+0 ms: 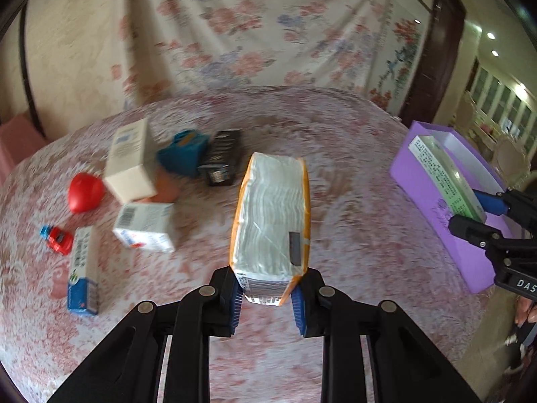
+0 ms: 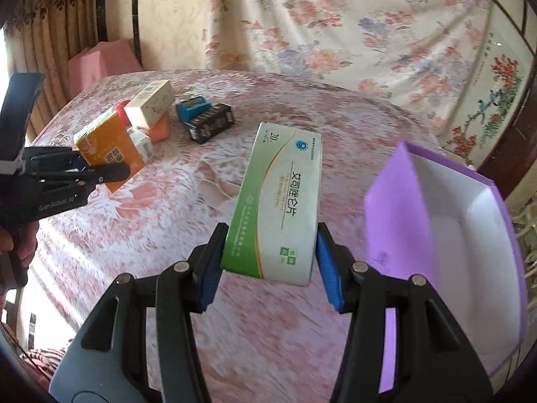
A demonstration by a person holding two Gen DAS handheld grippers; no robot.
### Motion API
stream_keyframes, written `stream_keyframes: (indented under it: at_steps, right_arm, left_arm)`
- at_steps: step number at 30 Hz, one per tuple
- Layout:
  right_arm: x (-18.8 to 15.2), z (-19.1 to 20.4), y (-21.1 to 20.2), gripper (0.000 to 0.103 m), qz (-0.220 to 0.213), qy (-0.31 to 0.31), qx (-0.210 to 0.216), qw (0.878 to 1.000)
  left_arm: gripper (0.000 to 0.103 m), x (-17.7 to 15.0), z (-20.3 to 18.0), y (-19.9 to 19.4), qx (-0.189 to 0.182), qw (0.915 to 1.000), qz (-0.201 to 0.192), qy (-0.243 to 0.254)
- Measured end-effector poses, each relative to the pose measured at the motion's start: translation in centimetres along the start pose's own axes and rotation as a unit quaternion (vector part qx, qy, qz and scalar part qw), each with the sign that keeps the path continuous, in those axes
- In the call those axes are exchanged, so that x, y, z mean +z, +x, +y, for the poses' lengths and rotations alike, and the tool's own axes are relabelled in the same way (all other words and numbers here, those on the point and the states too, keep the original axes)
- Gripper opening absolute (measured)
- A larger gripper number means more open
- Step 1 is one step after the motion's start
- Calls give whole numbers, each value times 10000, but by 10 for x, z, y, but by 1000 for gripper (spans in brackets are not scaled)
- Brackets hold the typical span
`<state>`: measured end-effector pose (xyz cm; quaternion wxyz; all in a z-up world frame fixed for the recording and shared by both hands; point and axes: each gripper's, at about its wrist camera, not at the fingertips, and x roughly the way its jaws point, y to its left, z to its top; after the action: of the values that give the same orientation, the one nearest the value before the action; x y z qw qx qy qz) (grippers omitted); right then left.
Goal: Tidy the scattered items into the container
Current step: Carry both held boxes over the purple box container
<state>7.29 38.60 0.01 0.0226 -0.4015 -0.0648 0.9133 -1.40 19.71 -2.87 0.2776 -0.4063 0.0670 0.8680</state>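
Blue pads: the left gripper (image 1: 267, 297) has its jaws clamped on the near end of an orange-edged packet (image 1: 272, 215), held up off the table.
Right gripper (image 2: 268, 268): jaws clamped on the sides of a green-and-white medicine box (image 2: 282, 201), lifted above the cloth just left of the container.
Packet from the side: in the right wrist view it shows as an orange pack (image 2: 110, 154) in the left gripper's black fingers (image 2: 110, 172).
Container: a purple box (image 2: 396, 208) with a white inside stands at the right edge of the table; in the left wrist view the green box (image 1: 443, 174) lies over its opening.
Tablecloth (image 1: 352, 201): pink and white lace, blurred by motion.
Left side, near: a blue-and-white carton (image 1: 84, 272) lies flat, a small red toy car (image 1: 57, 239) beside it.
Middle: a white carton with barcode (image 1: 144, 226), a red ball-like item (image 1: 85, 192), a tall cream box (image 1: 129, 161) leaning on something orange.
Far: a teal box (image 1: 183, 152) touching a black box (image 1: 223, 158).
Backdrop: a floral sheet (image 1: 251, 27) hangs behind the table.
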Motion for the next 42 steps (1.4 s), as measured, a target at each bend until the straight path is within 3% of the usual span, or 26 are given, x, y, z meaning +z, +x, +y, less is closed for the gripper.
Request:
stream_keyframes:
  at_steps: [9,20,31,42]
  right_arm:
    - [-11,-54,-56,54,-156,173,-332,9992]
    - [-26,-117,-84,54,-179,265,-891,9955]
    - [-43,-196,-77,54,162,255,-1265,9915]
    - [-57,-235,-55,54,630,38,-1276,9898]
  left_arm:
    - [25,36,-78,-9,-470,9967,-121,648]
    - [25,74,-171,-5,-905,9872,-184,1297]
    - [25,104,-260,26,-1142,9776,-80,1768]
    - [25,121,-309,78,-1085,9691,277,2196]
